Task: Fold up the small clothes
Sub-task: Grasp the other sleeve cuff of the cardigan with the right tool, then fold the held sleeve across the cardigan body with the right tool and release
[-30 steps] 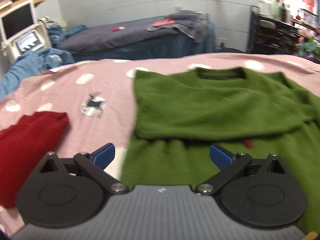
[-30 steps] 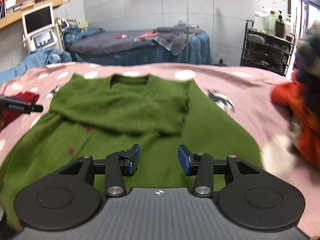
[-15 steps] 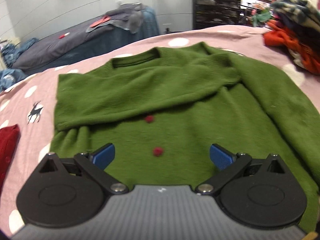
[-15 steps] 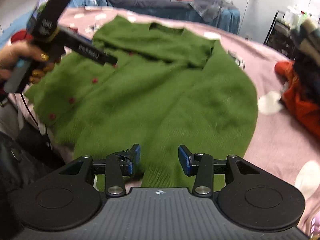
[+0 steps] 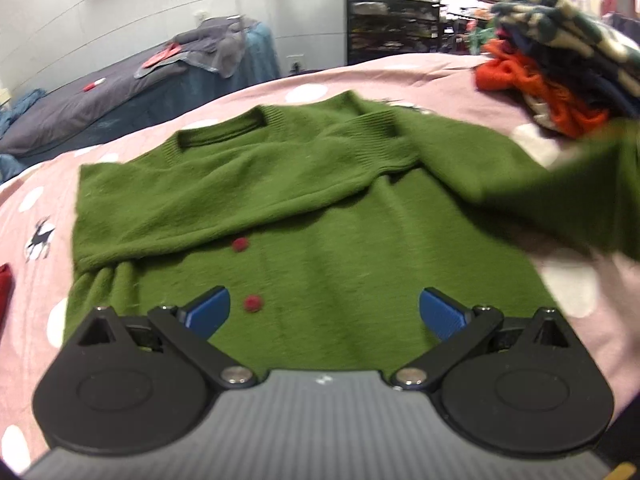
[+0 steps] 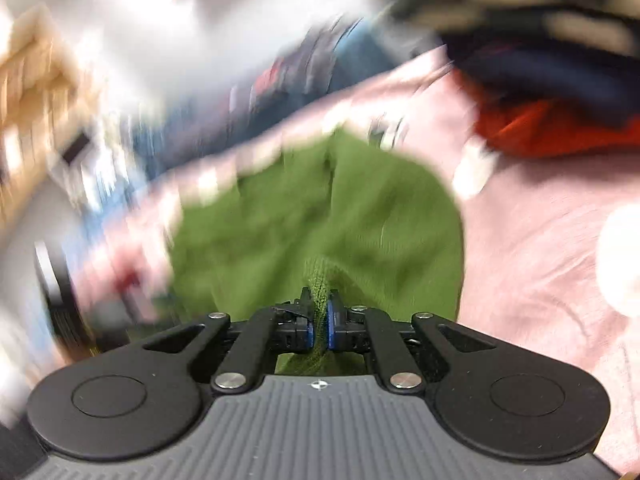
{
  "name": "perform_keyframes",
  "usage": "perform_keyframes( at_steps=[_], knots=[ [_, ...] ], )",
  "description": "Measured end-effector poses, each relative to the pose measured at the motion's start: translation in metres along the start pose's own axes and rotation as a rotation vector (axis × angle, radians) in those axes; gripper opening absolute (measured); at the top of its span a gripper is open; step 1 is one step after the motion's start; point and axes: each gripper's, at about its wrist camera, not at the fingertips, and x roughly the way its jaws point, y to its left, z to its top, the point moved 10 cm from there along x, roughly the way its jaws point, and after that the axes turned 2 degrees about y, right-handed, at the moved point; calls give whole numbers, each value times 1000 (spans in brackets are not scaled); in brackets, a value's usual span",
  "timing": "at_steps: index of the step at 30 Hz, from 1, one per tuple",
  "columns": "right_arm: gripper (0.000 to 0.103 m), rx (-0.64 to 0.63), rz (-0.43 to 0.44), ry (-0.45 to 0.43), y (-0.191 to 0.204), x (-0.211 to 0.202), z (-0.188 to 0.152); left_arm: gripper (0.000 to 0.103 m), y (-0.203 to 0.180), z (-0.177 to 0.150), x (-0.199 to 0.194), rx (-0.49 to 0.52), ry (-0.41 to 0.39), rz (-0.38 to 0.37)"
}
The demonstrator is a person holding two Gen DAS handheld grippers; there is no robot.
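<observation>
A green knitted sweater (image 5: 312,216) with small red pom-pom dots (image 5: 253,303) is lying spread on a pink bedcover with white dots (image 5: 328,84), its round neckline facing away from the left wrist camera. One sleeve is lying folded across the chest, its ribbed cuff (image 5: 384,148) resting near the middle of the garment. At the right side of that view another part of the sweater is rising off the cover as a blurred green flap.

The right hand-held gripper (image 6: 319,322) is closing its jaws on a ribbed edge of the sweater; a narrow strip of the green knit is sitting between the two blue pads (image 6: 332,320), and cloth is bunching up just ahead of them. The right wrist view is heavily blurred.

The left hand-held gripper (image 5: 324,312) is hovering over the lower part of the sweater with its blue pads (image 5: 208,312) spread wide apart and nothing between them.

To the right of the sweater, a pile of other clothes (image 5: 560,76), orange, dark blue and a green-and-cream pattern, is sitting on the bedcover. A dark red knitted piece (image 5: 4,284) is showing at the left edge. Beyond the bed, a second bed with a grey cover (image 5: 120,96) and a black shelving rack (image 5: 392,28) are standing against the wall.
</observation>
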Motion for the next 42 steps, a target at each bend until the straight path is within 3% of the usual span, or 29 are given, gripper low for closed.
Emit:
perform_keyframes(
  at_steps=[3, 7, 8, 10, 13, 20, 28, 31, 37, 42],
  knots=[
    [12, 235, 185, -97, -8, -24, 39, 103, -12, 1, 2, 28, 5, -22],
    [12, 417, 411, -248, -5, -61, 89, 103, -15, -3, 9, 41, 20, -12],
    [12, 423, 423, -286, -6, -67, 102, 103, -14, -4, 11, 40, 23, -7],
    [12, 359, 341, -305, -3, -66, 116, 103, -10, -6, 15, 32, 39, 1],
    [12, 307, 304, -219, 14, -34, 113, 103, -1, -9, 15, 6, 45, 6],
    [12, 291, 484, -32, 79, 46, 104, 103, 41, -17, 14, -64, 62, 58],
    [12, 180, 588, 149, 183, 139, 111, 103, 92, -40, 8, -166, 86, 161],
    [12, 190, 629, 221, 204, 163, 101, 103, 105, -46, 6, -192, 94, 186],
    [12, 201, 615, 342, 227, 216, 83, 103, 120, -49, 9, -226, 117, 198],
    [13, 140, 527, 362, 234, 260, 68, 103, 127, -49, 7, -228, 107, 211]
  ],
)
